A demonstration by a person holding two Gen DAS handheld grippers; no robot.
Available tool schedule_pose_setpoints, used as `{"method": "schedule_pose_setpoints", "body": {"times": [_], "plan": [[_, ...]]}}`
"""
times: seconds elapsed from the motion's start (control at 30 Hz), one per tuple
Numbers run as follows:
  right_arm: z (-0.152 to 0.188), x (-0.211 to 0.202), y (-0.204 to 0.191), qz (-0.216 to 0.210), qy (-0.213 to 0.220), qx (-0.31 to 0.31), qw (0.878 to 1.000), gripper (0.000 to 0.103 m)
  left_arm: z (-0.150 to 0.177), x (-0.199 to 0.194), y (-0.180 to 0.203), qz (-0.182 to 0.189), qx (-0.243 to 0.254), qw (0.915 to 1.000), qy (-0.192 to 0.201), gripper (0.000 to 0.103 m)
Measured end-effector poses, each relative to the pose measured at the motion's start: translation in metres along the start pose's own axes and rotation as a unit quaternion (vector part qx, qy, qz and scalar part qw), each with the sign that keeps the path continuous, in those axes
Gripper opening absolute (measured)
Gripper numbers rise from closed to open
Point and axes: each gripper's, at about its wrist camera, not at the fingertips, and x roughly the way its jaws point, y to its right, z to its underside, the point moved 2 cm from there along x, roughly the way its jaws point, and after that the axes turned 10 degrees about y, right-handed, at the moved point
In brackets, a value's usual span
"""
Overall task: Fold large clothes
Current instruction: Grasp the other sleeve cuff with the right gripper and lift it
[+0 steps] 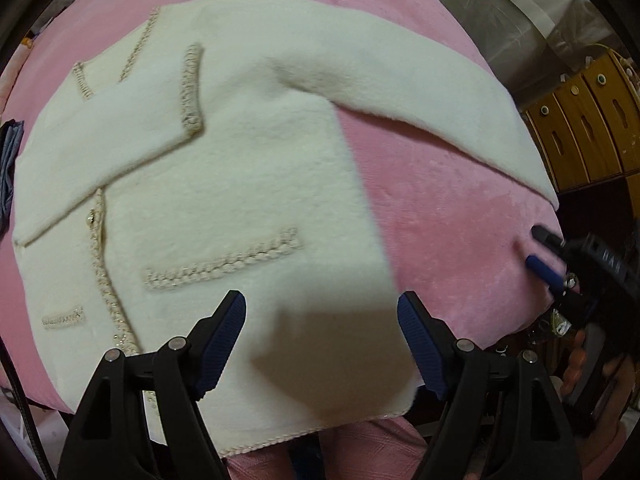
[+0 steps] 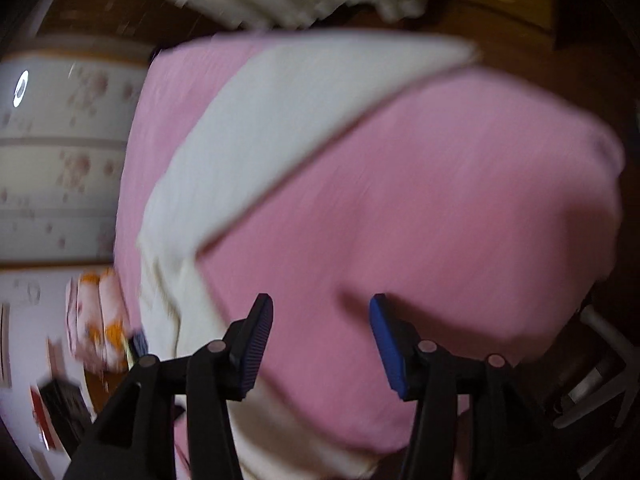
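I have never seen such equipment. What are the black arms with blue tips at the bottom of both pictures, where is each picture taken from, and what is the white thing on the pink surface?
No robot here: a person holds a hand tool with two fingers in each hand. Each tool carries a wide-angle camera looking along its fingers, so every picture shows its own tool at the bottom.

The sharp picture comes from the left gripper, looking down on a cream jacket with braided trim, spread on a pink blanket. One sleeve is folded across the front; the other sleeve stretches out sideways. The right gripper shows at the right edge.

The blurred picture comes from the right gripper, over the blanket beside the jacket.

Both grippers are open and hold nothing.
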Motion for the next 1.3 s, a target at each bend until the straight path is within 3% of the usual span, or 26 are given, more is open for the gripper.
{"method": "schedule_pose_setpoints", "body": {"times": [0.27,0.53,0.63,0.7,0.8,0.87,1.03,1.17,1.3], "plan": [[-0.078,-0.004,0.033,0.031,0.097,0.069,0.992,0.050,-0.010,0.007,0.023,-0.009,-0.001,0.9999,-0.009,0.077],[-0.102,0.024,0.056,0.034,0.101,0.154,0.982,0.050,-0.018,0.013,0.023,-0.016,-0.011,0.9997,-0.013,0.077],[-0.106,0.030,0.053,0.047,0.105,0.158,0.981,0.050,-0.022,0.014,0.018,-0.008,-0.025,0.9995,-0.018,0.077],[-0.109,0.032,0.051,0.056,0.104,0.150,0.982,0.047,-0.025,0.014,0.013,0.001,-0.043,0.9989,-0.018,0.077],[-0.110,0.026,0.051,0.075,0.115,0.143,0.980,0.020,-0.026,0.013,0.002,0.015,-0.067,0.9975,-0.017,0.077],[-0.110,0.021,0.048,0.075,0.123,0.134,0.980,0.013,-0.026,0.010,-0.007,0.012,-0.071,0.9973,-0.015,0.077],[-0.108,-0.010,0.012,0.076,0.198,0.068,0.975,0.009,-0.032,-0.008,-0.035,0.013,-0.081,0.9966,0.010,0.077],[-0.098,-0.045,-0.049,0.069,0.273,-0.023,0.959,0.008,-0.039,-0.027,-0.064,0.024,-0.095,0.9940,0.048,0.077],[-0.080,-0.067,-0.115,0.042,0.310,-0.097,0.945,0.008,-0.043,-0.046,-0.102,0.029,-0.094,0.9925,0.073,0.077]]}}
